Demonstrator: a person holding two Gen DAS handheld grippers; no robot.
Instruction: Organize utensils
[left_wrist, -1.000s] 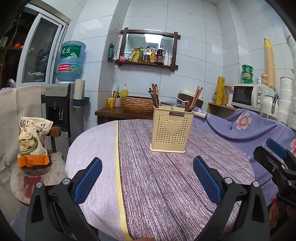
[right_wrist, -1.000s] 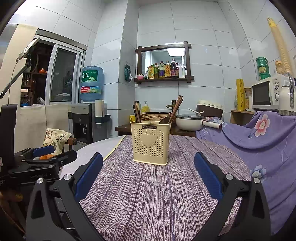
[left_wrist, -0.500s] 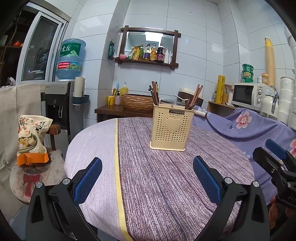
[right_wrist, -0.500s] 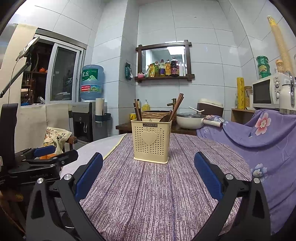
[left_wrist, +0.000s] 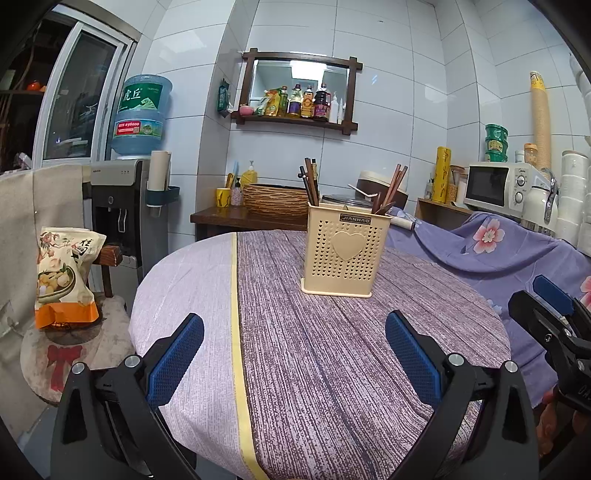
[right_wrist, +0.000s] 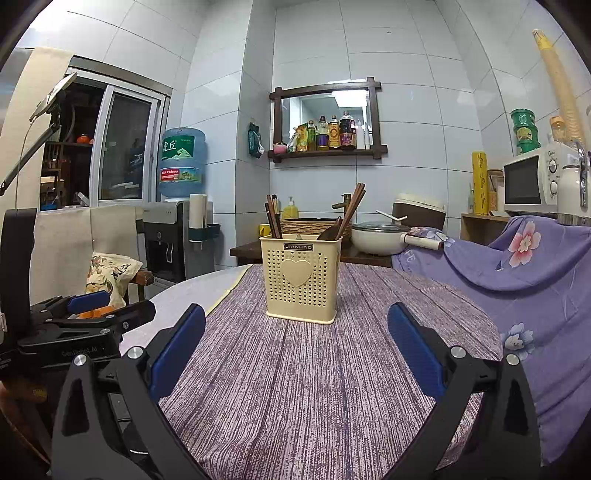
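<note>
A cream perforated utensil holder (left_wrist: 346, 254) with a heart on its front stands upright on the round table (left_wrist: 303, 354). It also shows in the right wrist view (right_wrist: 301, 279). Dark chopsticks (left_wrist: 309, 181) stand in its left side. Brown chopsticks (left_wrist: 394, 182) and a wooden spoon (right_wrist: 330, 230) lean in its right side. My left gripper (left_wrist: 294, 354) is open and empty, low over the near part of the table. My right gripper (right_wrist: 295, 347) is open and empty, short of the holder.
A purple striped cloth (right_wrist: 317, 369) covers the table. A floral purple sheet (right_wrist: 517, 280) drapes the right side. A snack bag (left_wrist: 62, 273) sits on a chair at left. A water dispenser (left_wrist: 125, 206), a side table with a basket (left_wrist: 275, 201) and a microwave (left_wrist: 498, 188) stand behind.
Both grippers have drawn back and dropped slightly, so the holder sits a little higher and farther in both views. Both stay open and empty.
</note>
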